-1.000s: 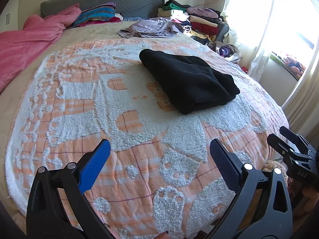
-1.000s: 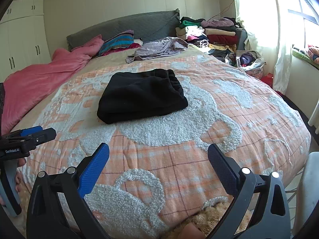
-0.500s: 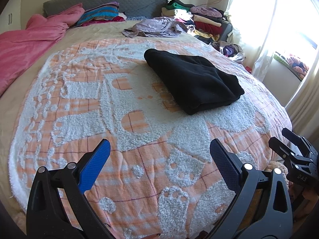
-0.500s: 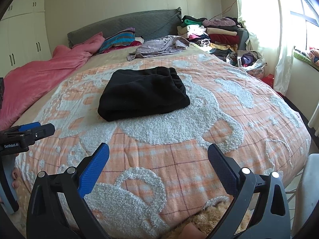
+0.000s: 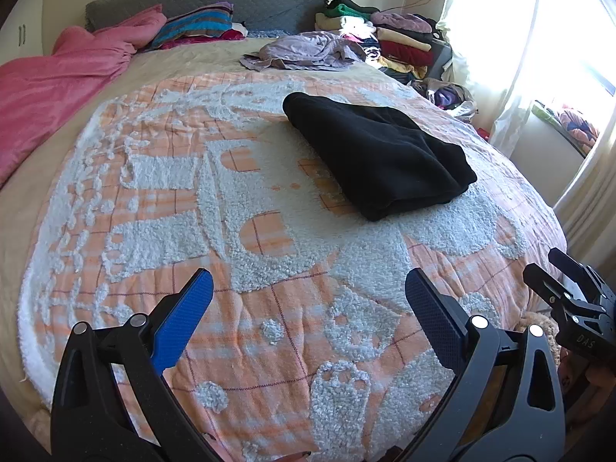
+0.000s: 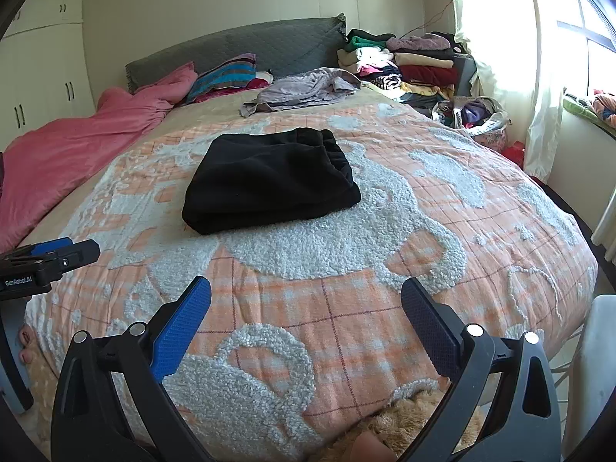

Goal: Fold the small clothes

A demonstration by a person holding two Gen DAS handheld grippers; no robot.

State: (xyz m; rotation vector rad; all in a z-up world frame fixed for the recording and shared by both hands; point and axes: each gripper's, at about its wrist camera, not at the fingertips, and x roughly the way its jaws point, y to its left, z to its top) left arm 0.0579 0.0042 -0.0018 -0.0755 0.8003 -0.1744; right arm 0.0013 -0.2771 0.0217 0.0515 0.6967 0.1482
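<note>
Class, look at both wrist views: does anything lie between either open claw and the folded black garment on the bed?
Nothing visible does. Only bare orange blanket lies between the right claw, the left claw and the black garment.

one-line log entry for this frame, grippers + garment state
left gripper: open, empty | right gripper: open, empty | black garment: folded on blanket, untouched | purple garment: unfolded, behind

A black fleece garment [image 5: 381,161] lies folded into a thick, roughly rectangular bundle, flat on the orange and white bedspread [image 5: 246,231] near the middle of the bed, its gathered elastic edge [image 6: 334,154] turned toward the window side and its folded edge facing the foot.
</note>
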